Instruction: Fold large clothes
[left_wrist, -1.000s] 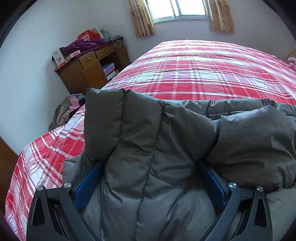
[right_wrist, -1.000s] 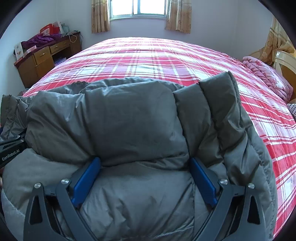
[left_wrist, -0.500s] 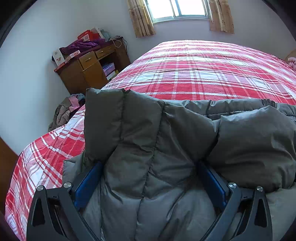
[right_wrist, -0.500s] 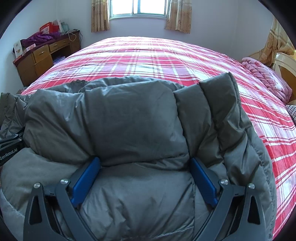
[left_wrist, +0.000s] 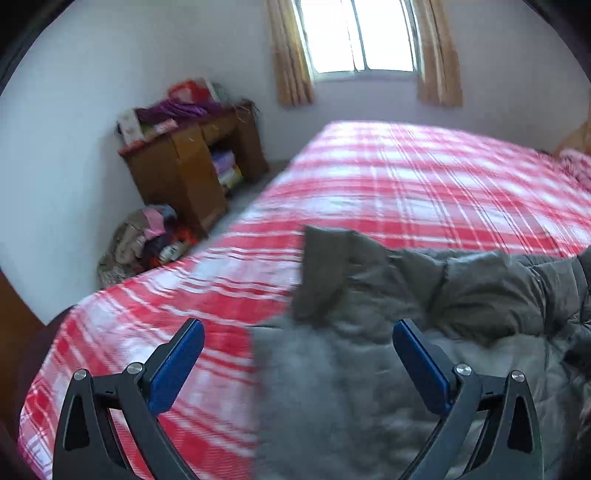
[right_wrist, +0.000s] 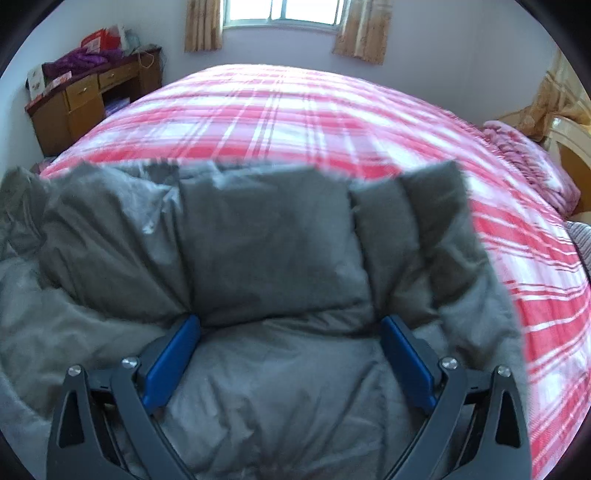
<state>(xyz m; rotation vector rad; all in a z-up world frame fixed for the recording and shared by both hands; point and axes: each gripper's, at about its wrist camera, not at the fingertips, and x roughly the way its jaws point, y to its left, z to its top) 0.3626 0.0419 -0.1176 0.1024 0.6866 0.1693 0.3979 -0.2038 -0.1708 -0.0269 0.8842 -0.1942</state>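
Observation:
A grey puffer jacket lies folded on the red plaid bed. My left gripper is open just above the jacket's left edge. Nothing is between its blue pads; the left one hangs over the bedsheet. In the right wrist view the jacket fills the foreground, its folded-over quilted flap bulging just ahead of the fingertips. My right gripper is open too, fingers spread wide and resting on the padding. The bed stretches away behind the jacket.
A wooden desk piled with purple cloth and boxes stands against the left wall. A heap of clothes lies on the floor beside it. A curtained window is on the far wall. A pink blanket lies by the headboard at right.
My left gripper has pulled back and to the left, out from the jacket fold that sat between its fingers. The right gripper has risen slightly; the flap still lies ahead of it.

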